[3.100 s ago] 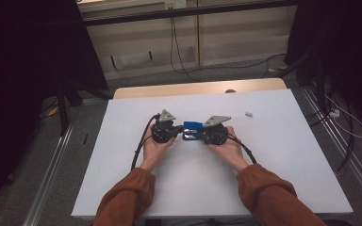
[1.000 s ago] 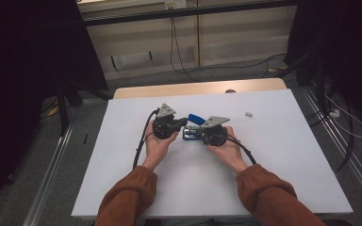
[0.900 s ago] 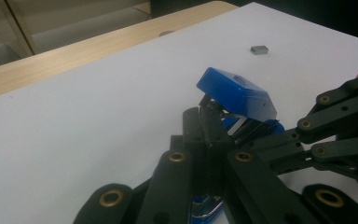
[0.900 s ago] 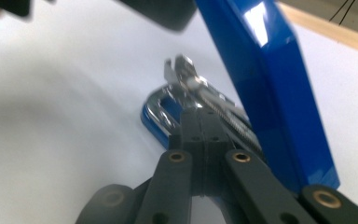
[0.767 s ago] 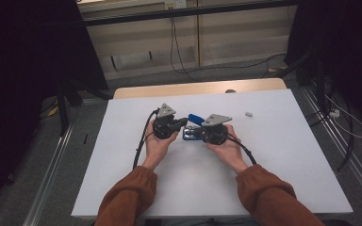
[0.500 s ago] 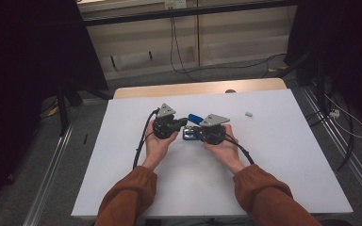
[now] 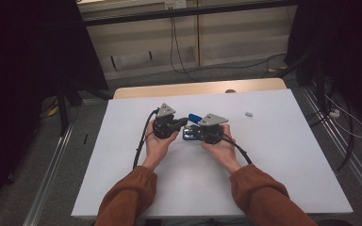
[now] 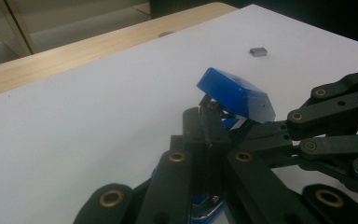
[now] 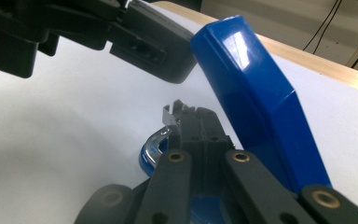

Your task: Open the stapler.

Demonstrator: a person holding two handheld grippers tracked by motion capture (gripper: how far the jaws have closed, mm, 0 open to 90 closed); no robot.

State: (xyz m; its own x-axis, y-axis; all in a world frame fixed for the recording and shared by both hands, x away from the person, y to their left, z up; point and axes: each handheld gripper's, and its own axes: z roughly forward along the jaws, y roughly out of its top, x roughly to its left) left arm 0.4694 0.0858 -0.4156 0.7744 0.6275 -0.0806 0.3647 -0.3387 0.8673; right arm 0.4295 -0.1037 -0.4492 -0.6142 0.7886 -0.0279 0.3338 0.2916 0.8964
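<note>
A blue stapler (image 7: 190, 135) lies on the white table (image 7: 283, 160) between my two grippers, its blue lid (image 7: 194, 117) swung up. In the left gripper view the lid (image 8: 235, 95) tilts over my left gripper (image 8: 209, 109), whose shut jaws touch its underside. My left gripper (image 7: 185, 122) reaches in from the left. My right gripper (image 7: 193, 133) comes in from the right. In the right gripper view the lid (image 9: 256, 98) stands steeply at the right, and my right gripper (image 9: 179, 112) is shut with its tips against the stapler's bright metal part (image 9: 161, 137). Whether either gripper pinches anything I cannot tell.
A small grey block (image 7: 249, 114) lies on the table to the right, also in the left gripper view as a grey block (image 8: 258, 52). A wooden strip (image 7: 169, 89) with a round hole (image 7: 230, 91) runs along the far edge. Cables (image 7: 143, 141) trail from the grippers.
The stapler's lid, flat three seconds ago, now stands raised. My left gripper sits slightly farther back and higher. In the last second the right hand shifted a little left.
</note>
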